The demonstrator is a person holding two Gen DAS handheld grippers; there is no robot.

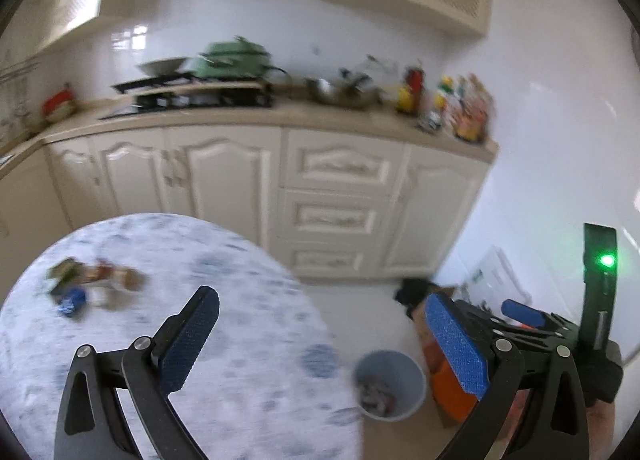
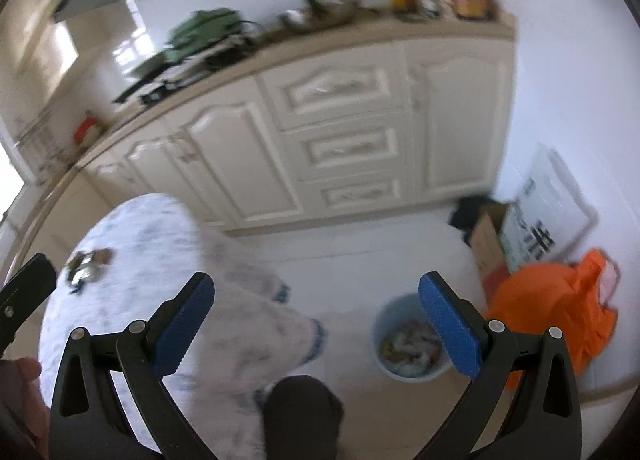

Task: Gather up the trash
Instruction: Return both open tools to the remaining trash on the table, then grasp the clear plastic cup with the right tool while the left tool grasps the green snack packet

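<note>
Far left on the round desk [image 1: 240, 340] with the blue-patterned white cloth sits the leftover trash pile [image 1: 92, 284]: blurry wrappers, I'd guess three or four pieces (something green, something blue, a couple of brownish bits), but honestly too smeared to count properly. Moving right, the left gripper [image 1: 324, 340] hangs over the desk's near side with its jaws spread wide and nothing between them. Further right on the floor, just past the desk edge, is one light blue trash bin [image 1: 390, 386], already partly filled with crumpled stuff. The right gripper [image 2: 316, 324] is also spread open and empty, pointing down roughly at the floor between the desk and bin, and something dark, maybe the person's knee [image 2: 304, 412], shows just below it. Right of the bin there's one cardboard box [image 2: 490, 244] and one orange plastic bag [image 2: 556, 308] against the wall. So my read is both grippers are free and the next thing is another grab from the pile. To do it well: swing the left gripper over to the pile, come down on one piece at a time, pinch the bulkiest part of a wrapper so it doesn't slip, then carry it right over the bin's mouth before letting go, since light wrappers tend to flutter off to the side.
</note>
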